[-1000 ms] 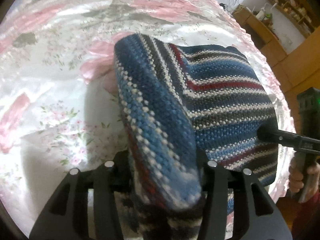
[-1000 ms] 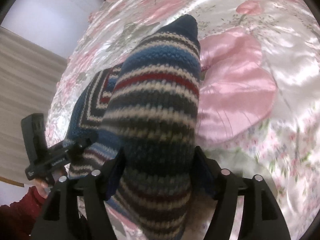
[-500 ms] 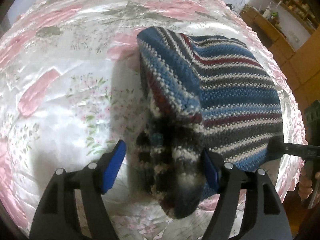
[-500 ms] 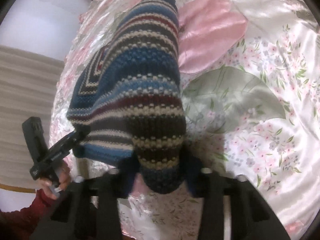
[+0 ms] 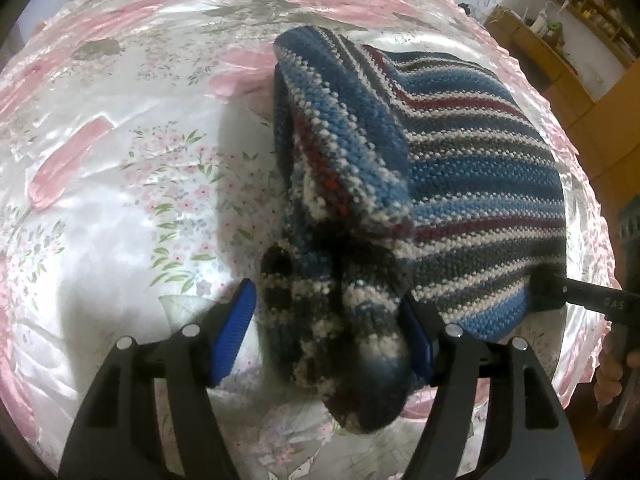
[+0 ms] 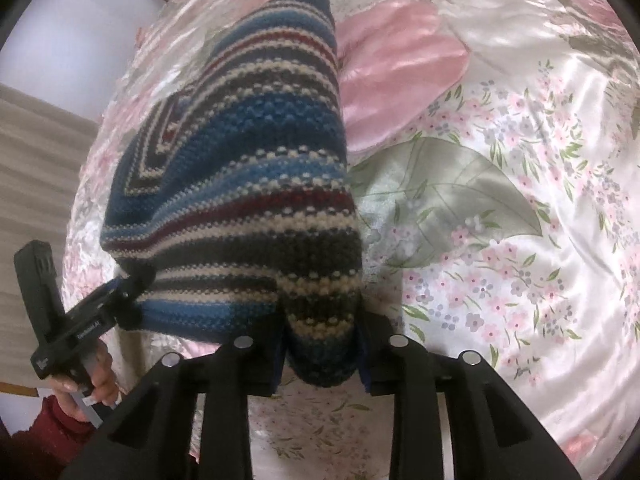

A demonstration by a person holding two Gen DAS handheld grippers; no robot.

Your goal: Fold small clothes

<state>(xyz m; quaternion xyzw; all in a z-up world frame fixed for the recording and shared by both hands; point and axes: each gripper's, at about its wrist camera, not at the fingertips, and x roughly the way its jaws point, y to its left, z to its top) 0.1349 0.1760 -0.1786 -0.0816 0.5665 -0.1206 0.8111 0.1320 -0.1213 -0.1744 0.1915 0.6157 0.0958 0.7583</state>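
A striped knit sweater (image 5: 472,184) in blue, grey, white and dark red lies folded on a satin floral bedspread (image 5: 120,208), near its frilled edge. One layer is doubled over on the left side, its rounded fold (image 5: 340,136) standing up from the flat part. A bunched, darker end of the knit (image 5: 344,332) sits between the fingers of the left gripper (image 5: 332,332).

The left gripper's jaws stand wide apart; the blue pad (image 5: 234,336) of one finger is clear of the cloth, while the other finger touches the knit's side. It holds nothing.

In the right wrist view the sweater (image 6: 248,184) rises as a tapering striped shape from the right gripper (image 6: 320,354), whose jaws are pressed onto the knit's lower edge and pinch it. The left gripper (image 6: 132,292) shows at the sweater's lower left corner, held by a hand (image 6: 90,380) with a red sleeve (image 6: 48,436).

A large pink petal print (image 6: 396,64) and a grey-green leaf (image 6: 448,196) lie on the bedspread just beside the sweater. Wooden shelves (image 5: 576,8) stand beyond the bed.
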